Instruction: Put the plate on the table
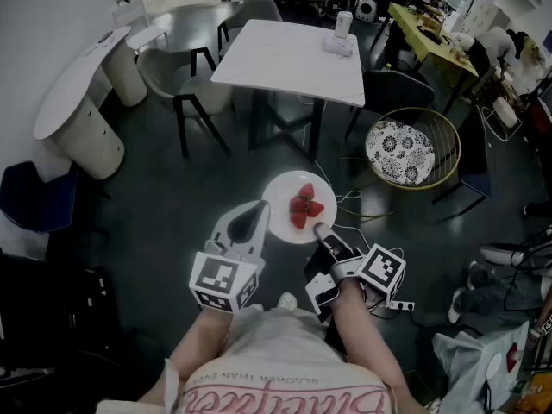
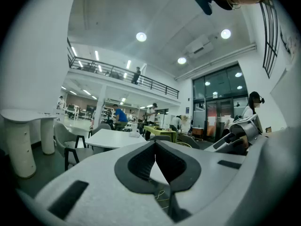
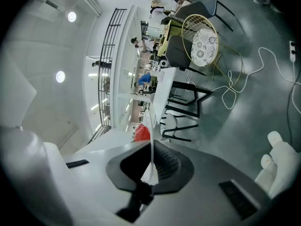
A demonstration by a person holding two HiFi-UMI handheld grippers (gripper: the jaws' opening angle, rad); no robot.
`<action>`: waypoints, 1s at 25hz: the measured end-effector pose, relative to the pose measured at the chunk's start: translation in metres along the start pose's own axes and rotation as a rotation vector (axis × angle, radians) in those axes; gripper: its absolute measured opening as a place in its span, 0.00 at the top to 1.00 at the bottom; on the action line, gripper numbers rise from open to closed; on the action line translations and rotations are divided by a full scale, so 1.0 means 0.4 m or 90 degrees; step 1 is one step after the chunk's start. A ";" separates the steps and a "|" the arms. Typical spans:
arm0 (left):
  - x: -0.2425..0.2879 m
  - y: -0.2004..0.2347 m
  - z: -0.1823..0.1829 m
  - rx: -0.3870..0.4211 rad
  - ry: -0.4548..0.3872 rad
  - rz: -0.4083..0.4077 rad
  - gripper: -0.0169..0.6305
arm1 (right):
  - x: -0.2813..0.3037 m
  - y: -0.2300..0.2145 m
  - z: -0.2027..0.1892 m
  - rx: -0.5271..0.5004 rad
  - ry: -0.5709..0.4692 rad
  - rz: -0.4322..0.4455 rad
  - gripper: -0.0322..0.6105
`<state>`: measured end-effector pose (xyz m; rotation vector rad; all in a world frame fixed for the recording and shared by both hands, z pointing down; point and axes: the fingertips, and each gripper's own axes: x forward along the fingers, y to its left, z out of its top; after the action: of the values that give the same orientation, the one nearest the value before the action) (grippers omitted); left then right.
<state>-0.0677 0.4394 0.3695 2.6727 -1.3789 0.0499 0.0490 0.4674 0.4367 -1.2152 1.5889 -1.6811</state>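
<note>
A white plate (image 1: 285,198) carrying strawberries (image 1: 304,205) hangs over the dark floor in front of me. My right gripper (image 1: 319,229) is shut on the plate's near rim; in the right gripper view the plate (image 3: 151,140) runs edge-on between the pads, with a strawberry (image 3: 142,133) beside it. My left gripper (image 1: 259,218) sits just left of the plate, its jaws shut with nothing in them (image 2: 156,161). The white square table (image 1: 293,59) stands further ahead and also shows in the left gripper view (image 2: 113,138).
A small white dispenser (image 1: 341,33) stands on the table's far side. Grey chairs (image 1: 185,84) flank the table, and a wicker chair with a patterned cushion (image 1: 401,149) is at the right. Cables (image 1: 366,203) lie on the floor. A white curved counter (image 1: 78,102) is at the left.
</note>
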 end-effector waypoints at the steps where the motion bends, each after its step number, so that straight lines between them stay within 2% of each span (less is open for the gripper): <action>1: 0.002 -0.002 -0.001 -0.001 0.000 0.001 0.97 | 0.002 0.005 0.002 0.000 0.000 0.008 0.93; 10: 0.036 -0.024 -0.009 -0.003 -0.011 0.011 0.97 | -0.001 -0.002 0.042 -0.026 0.002 0.022 0.93; 15: 0.081 -0.051 -0.002 -0.003 -0.019 0.027 0.97 | -0.009 0.001 0.113 -0.038 0.010 0.029 0.93; 25: 0.163 0.015 0.009 -0.017 -0.018 0.047 0.97 | 0.068 0.002 0.177 -0.020 0.016 0.016 0.94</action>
<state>-0.0350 0.3829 0.3726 2.6107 -1.4748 0.0012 0.0974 0.4093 0.4363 -1.1894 1.6450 -1.6681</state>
